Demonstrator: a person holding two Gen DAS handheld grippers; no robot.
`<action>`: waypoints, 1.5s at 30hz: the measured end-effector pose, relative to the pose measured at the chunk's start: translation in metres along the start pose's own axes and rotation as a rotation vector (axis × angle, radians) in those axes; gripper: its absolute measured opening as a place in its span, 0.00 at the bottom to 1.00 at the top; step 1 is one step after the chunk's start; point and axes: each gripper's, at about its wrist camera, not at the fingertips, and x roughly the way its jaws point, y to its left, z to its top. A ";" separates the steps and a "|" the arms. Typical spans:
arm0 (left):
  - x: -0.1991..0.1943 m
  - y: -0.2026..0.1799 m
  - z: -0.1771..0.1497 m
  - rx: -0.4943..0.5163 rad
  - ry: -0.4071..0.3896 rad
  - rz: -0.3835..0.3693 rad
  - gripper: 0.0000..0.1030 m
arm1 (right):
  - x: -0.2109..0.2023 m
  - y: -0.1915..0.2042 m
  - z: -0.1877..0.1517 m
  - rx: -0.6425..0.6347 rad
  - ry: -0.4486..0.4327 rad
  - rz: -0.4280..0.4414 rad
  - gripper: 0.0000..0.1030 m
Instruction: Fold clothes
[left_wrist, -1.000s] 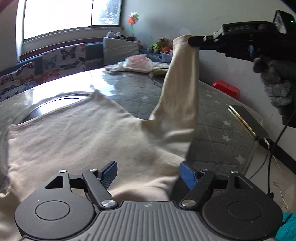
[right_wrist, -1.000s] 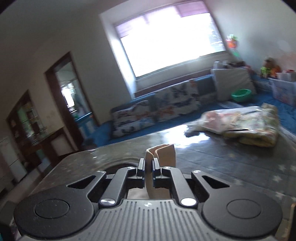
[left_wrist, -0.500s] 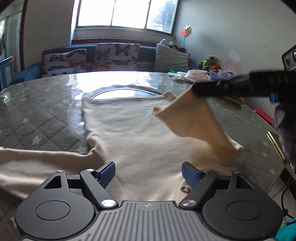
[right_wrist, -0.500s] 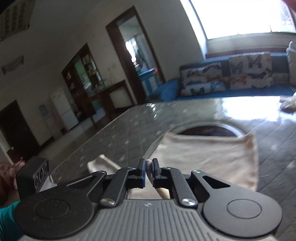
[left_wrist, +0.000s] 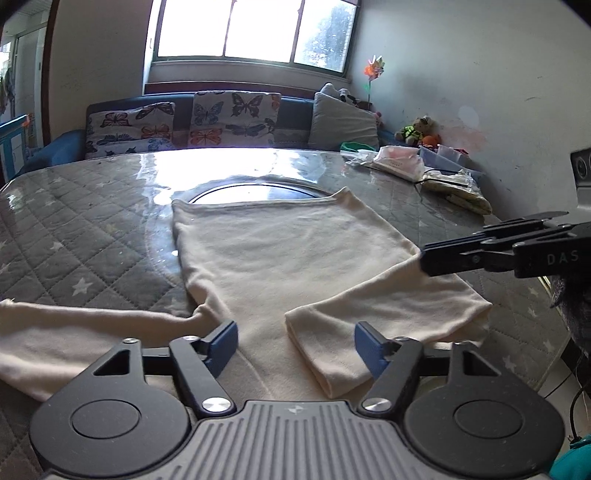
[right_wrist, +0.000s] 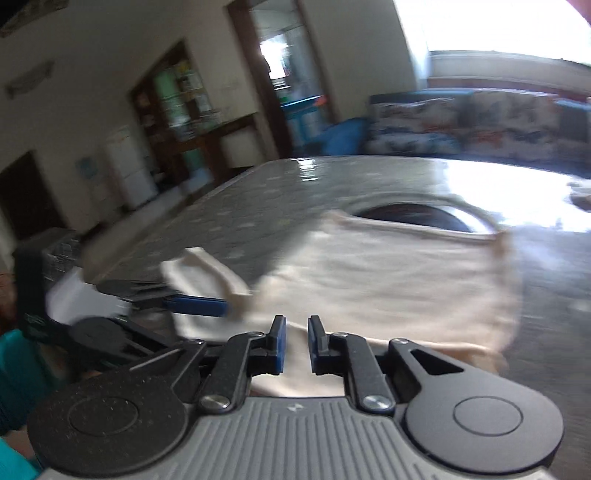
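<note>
Setting: living room, daylight flooding through a wide window (left_wrist: 255, 29) onto a quilted grey table (left_wrist: 85, 229) under a glossy clear cover.
Left gripper (left_wrist: 295, 343): low over the near edge of the cloth, blue pads apart and closing, nothing clamped; a folded cuff lies between them.
Right gripper (right_wrist: 296, 343): pads a narrow gap apart and opening, cloth beneath them but not pinched.
Cream sweater (left_wrist: 288, 254): spread flat on the table, hem toward the window over a dark round inset (left_wrist: 255, 192); right sleeve (left_wrist: 384, 314) folded across the body, left sleeve (left_wrist: 74, 328) stretched out sideways.
Clutter: bagged fabrics (left_wrist: 402, 164) on the table's far right corner.
Beyond: butterfly cushions (left_wrist: 232, 118) on a blue sofa, soft toys (left_wrist: 419, 131) against the wall.
Change: a second ago the right sleeve hung high in the right gripper; now it lies on the body.
</note>
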 end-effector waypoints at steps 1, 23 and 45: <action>0.003 -0.001 0.001 0.005 0.003 -0.003 0.63 | -0.005 -0.007 -0.004 0.009 -0.001 -0.033 0.14; 0.054 -0.028 0.023 0.133 -0.002 0.059 0.13 | -0.026 -0.078 -0.064 0.198 0.029 -0.263 0.05; 0.038 -0.020 0.016 0.112 0.000 0.105 0.29 | -0.011 -0.080 -0.035 0.139 -0.048 -0.265 0.16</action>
